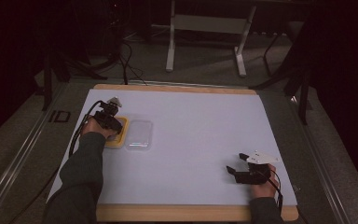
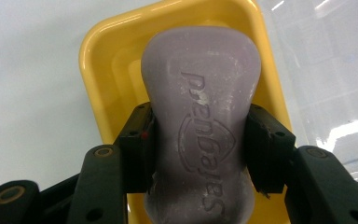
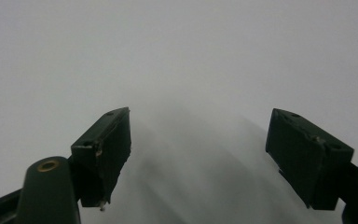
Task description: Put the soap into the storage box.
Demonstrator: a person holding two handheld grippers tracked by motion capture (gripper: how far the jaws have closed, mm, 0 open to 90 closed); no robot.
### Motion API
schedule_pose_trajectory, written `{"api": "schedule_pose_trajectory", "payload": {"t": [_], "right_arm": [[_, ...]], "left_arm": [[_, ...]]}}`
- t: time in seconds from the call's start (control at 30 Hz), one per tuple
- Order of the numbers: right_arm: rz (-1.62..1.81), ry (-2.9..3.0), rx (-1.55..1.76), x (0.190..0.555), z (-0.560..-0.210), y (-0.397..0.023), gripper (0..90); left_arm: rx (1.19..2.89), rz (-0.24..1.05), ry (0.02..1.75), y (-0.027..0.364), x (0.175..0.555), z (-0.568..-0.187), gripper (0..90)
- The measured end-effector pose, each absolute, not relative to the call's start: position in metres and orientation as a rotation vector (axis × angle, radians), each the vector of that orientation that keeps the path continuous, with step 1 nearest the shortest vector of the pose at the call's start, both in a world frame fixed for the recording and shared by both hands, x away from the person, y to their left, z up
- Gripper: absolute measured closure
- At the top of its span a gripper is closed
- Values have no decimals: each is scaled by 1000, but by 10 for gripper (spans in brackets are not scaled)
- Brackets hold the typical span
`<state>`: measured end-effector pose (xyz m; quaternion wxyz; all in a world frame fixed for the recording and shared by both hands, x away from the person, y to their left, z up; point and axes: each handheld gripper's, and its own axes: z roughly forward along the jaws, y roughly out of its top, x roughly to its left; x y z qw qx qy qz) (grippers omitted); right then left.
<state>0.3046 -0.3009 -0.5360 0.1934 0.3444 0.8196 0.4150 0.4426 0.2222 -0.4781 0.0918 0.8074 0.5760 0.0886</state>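
A pale purple soap bar (image 2: 200, 70) with embossed lettering lies lengthwise over a yellow soap dish (image 2: 98, 56). My left gripper (image 2: 198, 135) is shut on the bar, with one pad pressing each long side. In the high view the left gripper (image 1: 108, 116) is over the yellow dish (image 1: 121, 138) at the mat's left side. Far from the dish, near the front right, my right gripper (image 1: 235, 162) rests low over the mat, open. Between its spread jaws, the right gripper (image 3: 198, 154) holds nothing, with bare white surface beyond.
A clear plastic lid (image 1: 139, 135) lies flat just right of the dish, also visible as the clear lid (image 2: 326, 70). The white mat (image 1: 196, 140) covers a wooden table (image 1: 177, 212). Beyond the far edge are table legs (image 1: 170, 51) and cables on a dark floor.
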Motion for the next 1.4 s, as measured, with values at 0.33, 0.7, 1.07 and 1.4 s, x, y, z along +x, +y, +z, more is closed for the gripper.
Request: {"api": "schedule_pose_trajectory", "payload": {"t": [0.33,0.7,1.07,1.4], "right_arm": [[1163,2300,966,305,-536,-301,218],[1164,2300,965,305,-536,-301,219],[1163,2301,963,305,-536,-301,218],[1161,2301,963,305,-536,-301,218]], "left_arm": [[2386,249,1738,224,443,-483,501],[2374,245,1773,222,446,-490,500],[2378,237,1771,223,447,-491,492],[2374,242,1765,224,445,-492,434]]}}
